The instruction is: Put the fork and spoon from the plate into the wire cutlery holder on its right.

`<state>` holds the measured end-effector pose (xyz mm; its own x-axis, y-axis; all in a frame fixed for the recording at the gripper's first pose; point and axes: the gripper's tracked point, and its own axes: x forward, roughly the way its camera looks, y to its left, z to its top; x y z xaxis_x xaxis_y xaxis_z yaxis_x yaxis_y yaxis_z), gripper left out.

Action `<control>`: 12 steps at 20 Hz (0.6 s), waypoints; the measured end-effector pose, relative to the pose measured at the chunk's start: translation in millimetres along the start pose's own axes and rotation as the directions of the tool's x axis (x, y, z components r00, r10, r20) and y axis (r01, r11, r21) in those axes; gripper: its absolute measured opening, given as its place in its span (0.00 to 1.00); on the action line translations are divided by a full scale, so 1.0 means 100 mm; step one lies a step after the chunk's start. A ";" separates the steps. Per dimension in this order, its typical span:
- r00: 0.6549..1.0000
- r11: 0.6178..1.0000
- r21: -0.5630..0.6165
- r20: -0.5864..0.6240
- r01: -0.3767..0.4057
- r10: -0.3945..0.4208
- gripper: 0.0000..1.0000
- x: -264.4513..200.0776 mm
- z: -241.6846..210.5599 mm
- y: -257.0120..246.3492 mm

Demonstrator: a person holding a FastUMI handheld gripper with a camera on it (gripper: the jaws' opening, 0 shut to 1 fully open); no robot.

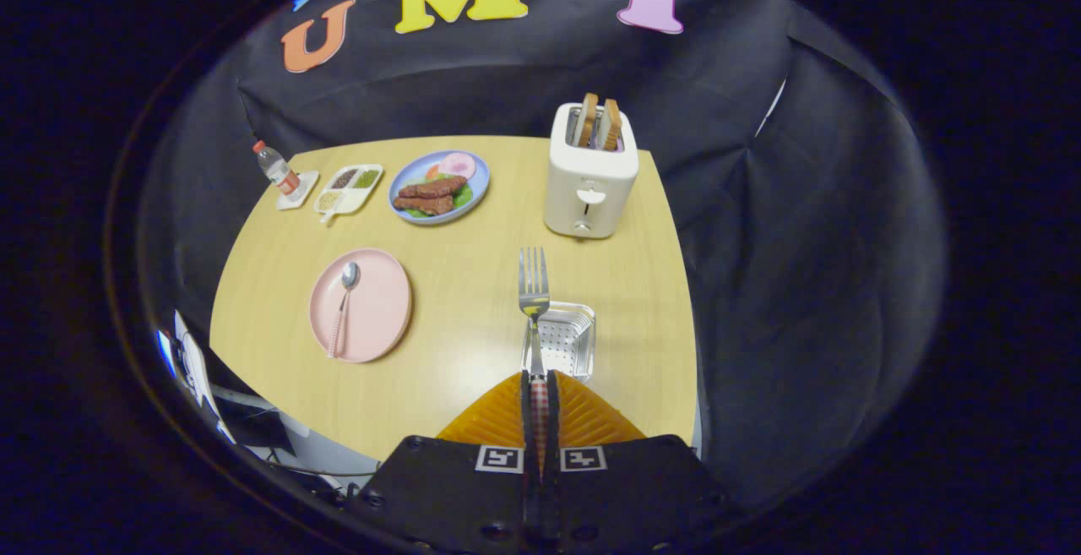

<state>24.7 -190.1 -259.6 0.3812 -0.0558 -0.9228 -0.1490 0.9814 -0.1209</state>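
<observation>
While fingers (540, 386) clamp the fork (533, 293) handle, tines point ahead over the wire cutlery holder (564, 340) | spoon (344, 306) lies on pink plate (376, 331) (well left) | toaster (589, 175) beyond.

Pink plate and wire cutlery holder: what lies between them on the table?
Bare tabletop in the gripper view, between pink plate and wire cutlery holder.

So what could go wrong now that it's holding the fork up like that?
The gripper pinches only the fork handle's end, so the fork might swing or slip out. The wire cutlery holder below is small and light-looking; a poorly aimed drop could miss it or nudge it. The toaster stands just beyond, so the tines might bump it.
</observation>
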 end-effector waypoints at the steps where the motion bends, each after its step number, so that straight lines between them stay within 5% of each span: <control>1: 0.999 1.000 0.006 -0.038 -0.011 0.011 0.01 0.06 -0.06 -0.03; 12: 0.915 0.979 0.192 -0.379 -0.067 0.137 0.01 0.53 -0.30 -0.12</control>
<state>18.8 -210.6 -317.9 -0.0171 0.0138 -0.9998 0.0034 0.9999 0.0137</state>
